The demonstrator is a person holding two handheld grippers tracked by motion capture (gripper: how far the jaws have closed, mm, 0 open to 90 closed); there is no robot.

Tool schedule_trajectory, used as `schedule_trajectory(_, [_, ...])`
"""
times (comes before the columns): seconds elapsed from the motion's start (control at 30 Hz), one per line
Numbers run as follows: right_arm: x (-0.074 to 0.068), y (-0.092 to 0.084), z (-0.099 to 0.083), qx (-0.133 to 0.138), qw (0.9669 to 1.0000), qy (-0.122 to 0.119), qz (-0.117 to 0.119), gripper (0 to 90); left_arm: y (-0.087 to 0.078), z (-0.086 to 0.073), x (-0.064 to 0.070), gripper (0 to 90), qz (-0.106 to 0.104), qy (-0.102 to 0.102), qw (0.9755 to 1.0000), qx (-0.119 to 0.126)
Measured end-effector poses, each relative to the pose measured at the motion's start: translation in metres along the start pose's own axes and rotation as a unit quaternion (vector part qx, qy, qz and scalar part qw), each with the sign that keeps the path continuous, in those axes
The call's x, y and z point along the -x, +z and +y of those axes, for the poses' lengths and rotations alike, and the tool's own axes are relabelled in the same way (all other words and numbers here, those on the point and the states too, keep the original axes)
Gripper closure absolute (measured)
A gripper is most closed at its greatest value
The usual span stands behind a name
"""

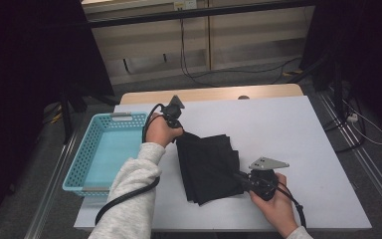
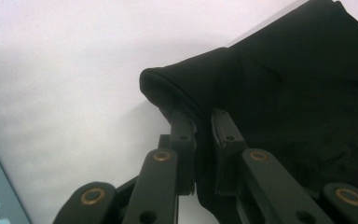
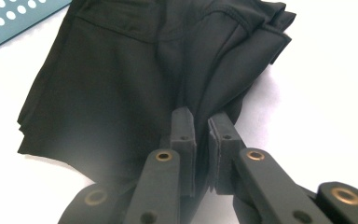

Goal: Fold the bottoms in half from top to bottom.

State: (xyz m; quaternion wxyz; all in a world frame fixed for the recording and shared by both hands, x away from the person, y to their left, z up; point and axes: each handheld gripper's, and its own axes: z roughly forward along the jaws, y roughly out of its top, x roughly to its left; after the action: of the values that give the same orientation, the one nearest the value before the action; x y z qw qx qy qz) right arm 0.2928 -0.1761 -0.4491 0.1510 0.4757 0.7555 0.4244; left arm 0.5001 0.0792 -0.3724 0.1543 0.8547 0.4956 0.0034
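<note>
A folded black garment lies on the white table near its middle. My left gripper is shut on the garment's far left corner, and in the left gripper view the cloth bunches over the closed jaws of that gripper. My right gripper is shut on the garment's near right edge. In the right gripper view a fold of the garment is pinched between the pads of the right gripper. A person's hands hold both grippers.
A light blue plastic basket stands at the table's left edge, close beside the left forearm; its rim shows as the basket in the right gripper view. Bare table lies right of and behind the garment. Cables cross the floor beyond the table.
</note>
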Motion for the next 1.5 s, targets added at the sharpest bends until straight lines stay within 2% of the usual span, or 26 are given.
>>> schedule_trajectory(0.07, [0.001, 0.003, -0.003, -0.007, 1.0000, 0.002, -0.005, 80.5, 0.003, -0.001, 0.001, 81.2, -0.001, 0.001, 1.0000, 0.001])
schedule_trajectory(0.1, [0.001, 0.007, -0.006, -0.021, 0.9997, -0.005, -0.006, 78.8, 0.006, -0.001, 0.001, 81.1, -0.001, 0.001, 1.0000, -0.001])
schedule_trajectory(0.17, [0.001, 0.006, -0.008, -0.012, 0.9997, -0.006, -0.020, 74.6, 0.010, -0.003, 0.000, 80.8, 0.001, 0.003, 1.0000, 0.002])
schedule_trajectory(0.2, [0.001, 0.005, -0.007, -0.010, 0.9995, -0.014, -0.026, 72.8, 0.012, -0.003, -0.001, 80.7, 0.002, 0.002, 1.0000, 0.002])
schedule_trajectory(0.23, [0.001, 0.002, -0.005, -0.003, 0.9994, -0.010, -0.033, 69.4, 0.014, -0.004, -0.002, 80.6, 0.004, 0.001, 1.0000, 0.003])
schedule_trajectory(0.3, [0.002, 0.002, -0.004, 0.012, 0.9989, 0.003, -0.045, 56.0, 0.015, -0.005, -0.003, 80.5, 0.001, -0.005, 1.0000, 0.006])
schedule_trajectory(0.4, [0.007, 0.010, -0.003, -0.003, 0.9989, 0.012, -0.045, 47.1, 0.015, -0.005, -0.003, 80.5, 0.005, -0.001, 1.0000, 0.008])
schedule_trajectory(0.47, [0.009, 0.016, -0.005, -0.019, 0.9984, 0.030, -0.044, 39.0, 0.015, -0.006, -0.003, 80.5, 0.005, 0.000, 1.0000, 0.009])
schedule_trajectory(0.5, [0.010, 0.016, -0.006, -0.012, 0.9984, 0.038, -0.042, 39.9, 0.015, -0.006, -0.003, 80.5, 0.004, 0.001, 0.9999, 0.011])
schedule_trajectory(0.67, [0.005, 0.020, -0.004, -0.019, 0.9986, 0.024, -0.042, 49.3, 0.016, -0.006, -0.003, 80.4, 0.004, 0.001, 0.9999, 0.013])
schedule_trajectory(0.77, [0.002, 0.023, -0.004, -0.018, 0.9991, 0.019, -0.034, 60.6, 0.017, -0.007, -0.003, 80.4, 0.004, 0.002, 0.9999, 0.013])
schedule_trajectory(0.87, [0.001, 0.025, -0.003, -0.018, 0.9994, 0.025, -0.013, 77.7, 0.017, -0.007, -0.003, 80.4, 0.005, -0.002, 0.9998, 0.018])
schedule_trajectory(0.97, [-0.002, 0.025, -0.002, -0.018, 0.9996, 0.019, -0.013, 79.3, 0.016, -0.007, -0.003, 80.6, 0.006, -0.002, 0.9997, 0.022])
schedule_trajectory(1.07, [-0.001, 0.023, 0.000, -0.019, 0.9995, 0.026, -0.005, 80.3, 0.013, -0.006, -0.004, 80.8, 0.007, 0.000, 0.9997, 0.021])
schedule_trajectory(1.13, [-0.003, 0.021, 0.002, -0.016, 0.9996, 0.021, -0.002, 80.5, 0.010, -0.005, -0.004, 80.9, 0.008, -0.001, 0.9998, 0.017])
schedule_trajectory(1.33, [-0.010, 0.010, 0.010, 0.013, 0.9999, -0.004, -0.006, 80.8, -0.004, 0.002, -0.004, 81.1, 0.012, -0.003, 0.9999, 0.004])
schedule_trajectory(1.5, [-0.012, 0.004, 0.013, 0.038, 0.9991, -0.013, -0.011, 80.7, -0.016, 0.009, -0.002, 81.4, 0.019, -0.004, 0.9998, -0.010])
